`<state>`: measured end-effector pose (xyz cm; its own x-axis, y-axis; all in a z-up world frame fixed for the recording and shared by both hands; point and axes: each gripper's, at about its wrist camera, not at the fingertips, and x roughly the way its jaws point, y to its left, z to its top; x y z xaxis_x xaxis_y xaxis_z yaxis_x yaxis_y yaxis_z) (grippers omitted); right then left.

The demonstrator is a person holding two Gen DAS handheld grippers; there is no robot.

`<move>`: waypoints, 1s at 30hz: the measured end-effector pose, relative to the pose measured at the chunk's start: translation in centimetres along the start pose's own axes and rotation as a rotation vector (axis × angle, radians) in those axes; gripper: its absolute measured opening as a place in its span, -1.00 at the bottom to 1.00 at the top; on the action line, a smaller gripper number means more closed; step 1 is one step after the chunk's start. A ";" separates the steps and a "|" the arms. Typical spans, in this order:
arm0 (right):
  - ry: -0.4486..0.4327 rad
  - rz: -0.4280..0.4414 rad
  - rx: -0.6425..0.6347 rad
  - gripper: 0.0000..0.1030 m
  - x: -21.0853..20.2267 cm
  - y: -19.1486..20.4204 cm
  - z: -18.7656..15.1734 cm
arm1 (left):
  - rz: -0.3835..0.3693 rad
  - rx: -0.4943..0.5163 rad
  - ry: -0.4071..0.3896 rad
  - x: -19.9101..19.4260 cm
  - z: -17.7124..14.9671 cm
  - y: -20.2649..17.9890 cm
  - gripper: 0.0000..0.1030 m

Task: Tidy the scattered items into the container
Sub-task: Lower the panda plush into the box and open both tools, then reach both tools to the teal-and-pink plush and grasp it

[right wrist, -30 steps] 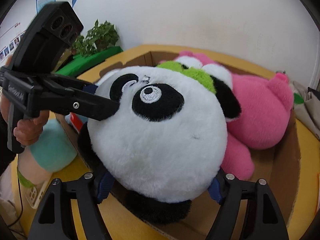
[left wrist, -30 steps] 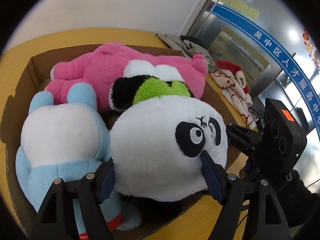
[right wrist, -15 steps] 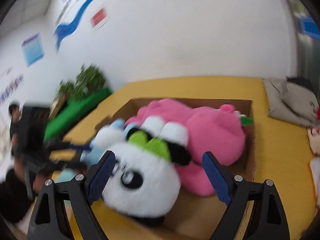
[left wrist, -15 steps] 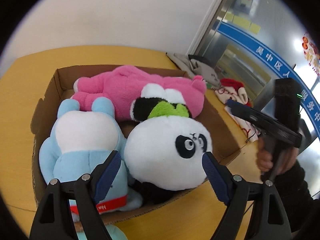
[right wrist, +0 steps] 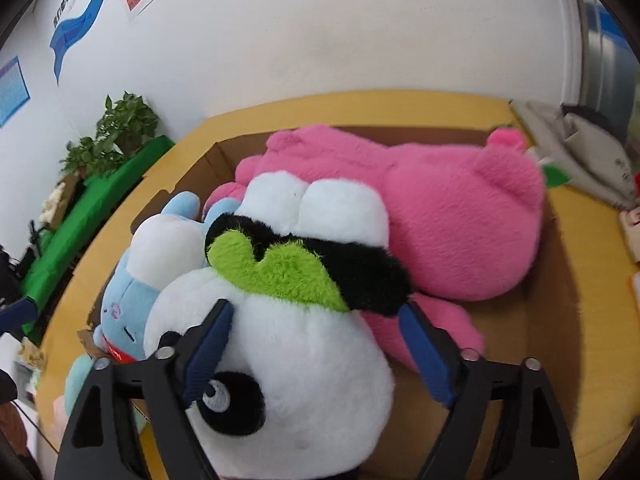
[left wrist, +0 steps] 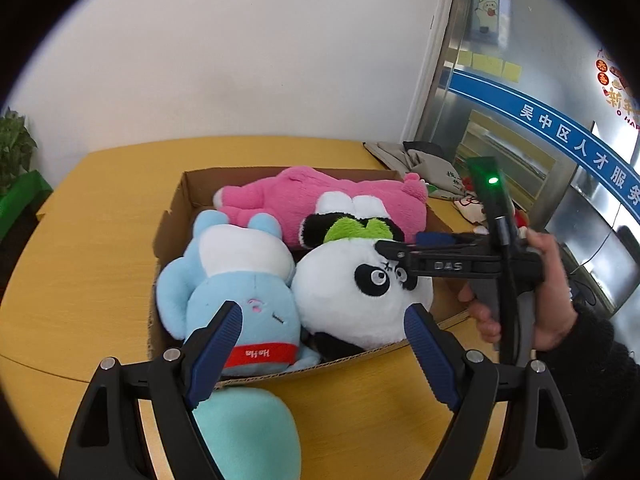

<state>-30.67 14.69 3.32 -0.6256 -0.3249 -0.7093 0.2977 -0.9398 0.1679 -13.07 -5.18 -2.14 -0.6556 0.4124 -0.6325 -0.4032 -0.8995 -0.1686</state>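
Cardboard box (left wrist: pixel 176 216) taken as landmark, sitting on the yellow table (left wrist: pixel 80 248). Left end of the box: blue plush (left wrist: pixel 240 280), face toward the near wall, red band at its neck. Along the far wall: pink plush (left wrist: pixel 320 196), lying lengthwise. Right near corner: panda plush (left wrist: pixel 360 292), head up against the near wall, green-and-black cap toward the pink one. Outside the box, just beside its near-left corner: teal plush (left wrist: pixel 248 432), only partly in frame, lying under the left finger of the left gripper (left wrist: pixel 320 344). Left gripper jaws wide apart, holding nothing, hanging over the near wall of the box. Right gripper (right wrist: pixel 316 344) also spread wide and empty, fingers straddling the panda's head from the right side of the box; cannot tell whether the pads touch the fur. Judgement: three toys are in, the teal one is the item left. It lies below and to the near-left of the left gripper, so the left hand is the nearer one; long axis cannot be read, too much cropped.
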 end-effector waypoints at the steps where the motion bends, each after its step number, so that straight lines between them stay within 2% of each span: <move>1: -0.024 -0.009 -0.006 0.90 -1.2 0.3 0.0 | 0.012 -0.001 -0.009 -0.4 -0.2 -0.1 0.64; 3: -0.070 -0.013 -0.001 0.99 -3.7 0.8 -0.2 | 0.014 -0.021 -0.032 -1.2 -0.4 -0.2 0.64; 5: -0.106 -0.038 -0.010 1.00 -5.9 1.2 -0.7 | 0.007 -0.035 -0.058 -2.1 -0.8 -0.4 0.64; 8: -0.141 -0.112 -0.068 1.00 -8.3 2.6 -1.7 | 0.029 -0.019 -0.092 -3.2 -1.5 -0.9 0.64; 19: -0.157 -0.168 -0.137 0.99 -11.9 6.6 -5.3 | 0.028 -0.046 -0.099 -5.2 -4.1 -0.9 0.64; 26: -0.123 -0.148 -0.108 0.99 -11.9 7.6 -7.0 | 0.021 -0.058 -0.084 -6.3 -5.8 0.1 0.64; 30: -0.080 -0.079 -0.057 1.00 -11.2 8.3 -7.7 | 0.017 -0.069 -0.051 -6.9 -7.6 1.3 0.64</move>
<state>-15.61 11.32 7.39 -0.7035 -0.2599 -0.6615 0.2847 -0.9559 0.0727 -4.18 -10.34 -3.75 -0.6944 0.4026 -0.5964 -0.3481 -0.9133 -0.2113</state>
